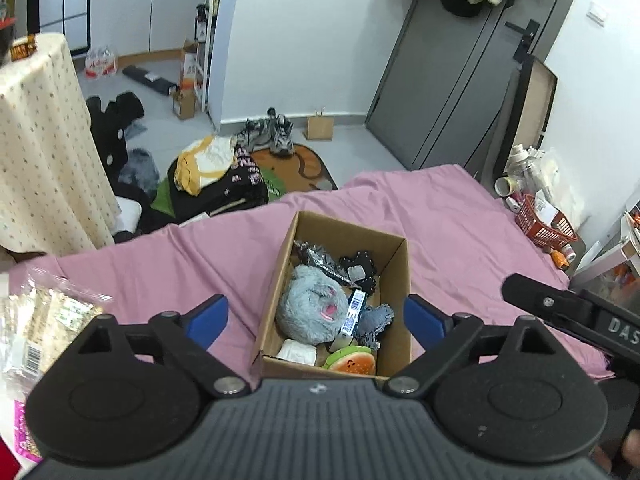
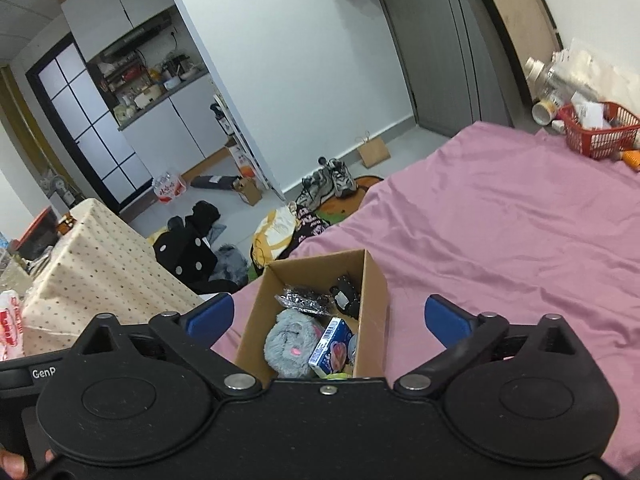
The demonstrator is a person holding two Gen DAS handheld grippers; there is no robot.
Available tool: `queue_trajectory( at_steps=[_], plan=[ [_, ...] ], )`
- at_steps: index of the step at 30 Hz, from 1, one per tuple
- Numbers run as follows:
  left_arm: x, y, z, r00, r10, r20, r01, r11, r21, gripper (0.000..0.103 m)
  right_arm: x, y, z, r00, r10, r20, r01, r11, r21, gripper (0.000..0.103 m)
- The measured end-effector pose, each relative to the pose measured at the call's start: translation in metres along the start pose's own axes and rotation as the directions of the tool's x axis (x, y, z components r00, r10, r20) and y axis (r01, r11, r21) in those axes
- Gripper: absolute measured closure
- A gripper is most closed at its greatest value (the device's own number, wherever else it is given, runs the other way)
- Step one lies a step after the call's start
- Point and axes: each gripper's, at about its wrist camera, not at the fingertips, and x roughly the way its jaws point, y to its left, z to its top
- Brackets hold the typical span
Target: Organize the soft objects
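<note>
An open cardboard box (image 1: 396, 280) (image 2: 376, 300) sits on the pink bedsheet (image 1: 460, 220) (image 2: 500, 240). Inside lie a grey plush toy (image 1: 312, 312) (image 2: 290, 342), a burger-shaped plush (image 1: 352, 362), a blue tissue pack (image 1: 354, 312) (image 2: 332, 348), dark lacy fabric (image 1: 360, 264) (image 2: 346, 290) and a white packet (image 1: 298, 351). My left gripper (image 1: 316, 318) hovers open above the box's near end, nothing between its blue fingers. My right gripper (image 2: 328, 318) is also open and empty over the box. The right gripper's body (image 1: 580, 316) shows at the right of the left wrist view.
A crinkly plastic bag (image 1: 40, 320) lies at the bed's left edge. A dotted tablecloth (image 1: 36, 140) (image 2: 100, 264) covers a table beside the bed. Clothes (image 1: 216, 176) and sneakers (image 1: 272, 132) litter the floor. A red basket (image 1: 540, 220) (image 2: 600, 128) stands at the bed's far right.
</note>
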Motion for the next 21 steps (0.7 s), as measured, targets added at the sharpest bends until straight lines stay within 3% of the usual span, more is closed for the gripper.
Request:
queue_trajectory(
  at_steps=[11, 21],
  plan=[
    [-0.056, -0.005, -0.008, 0.996, -0.030, 0.080, 0.026, 0.998, 0.052, 0.003, -0.050, 0.017, -0.013, 0.998, -0.055, 0.035, 0.057, 0.996, -0.063, 0.000],
    [-0.091, -0.003, -0.033, 0.993, -0.064, 0.103, 0.054, 0.994, 0.098, 0.001, -0.085, 0.020, -0.036, 0.992, -0.093, 0.087, 0.097, 0.995, -0.038, 0.000]
  ],
)
